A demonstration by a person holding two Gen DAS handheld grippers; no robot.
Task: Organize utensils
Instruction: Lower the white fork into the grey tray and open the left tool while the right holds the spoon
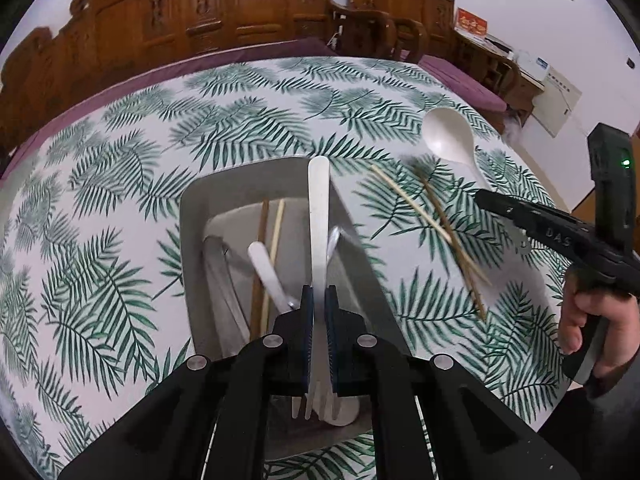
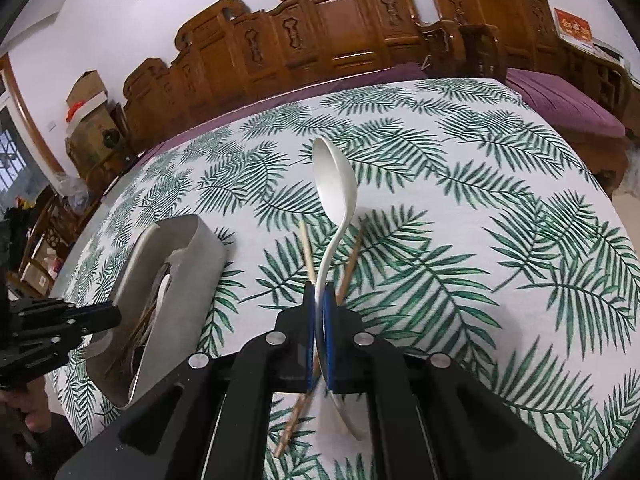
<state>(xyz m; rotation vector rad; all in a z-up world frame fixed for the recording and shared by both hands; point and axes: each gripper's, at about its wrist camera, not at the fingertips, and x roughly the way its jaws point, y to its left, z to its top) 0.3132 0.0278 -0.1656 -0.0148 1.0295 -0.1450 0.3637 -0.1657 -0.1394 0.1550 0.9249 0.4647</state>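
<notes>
A white plastic fork is clamped between the closed pads of the left hand-held gripper, tines toward the camera and handle pointing away. Directly below and ahead of that hand-held gripper a grey metal container is seen on the leaf-print surface, with a white utensil and a pair of chopsticks lying inside it. To its right, a loose pair of chopsticks is seen on the cloth.

A white spoon is gripped by its handle in the closed right hand-held gripper, bowl raised away from the camera. Beneath and just ahead of that hand-held gripper, the loose chopsticks are seen flat on the surface. The container stands to its left. Beyond the surface, a carved wooden bench with a purple cushion is seen.
</notes>
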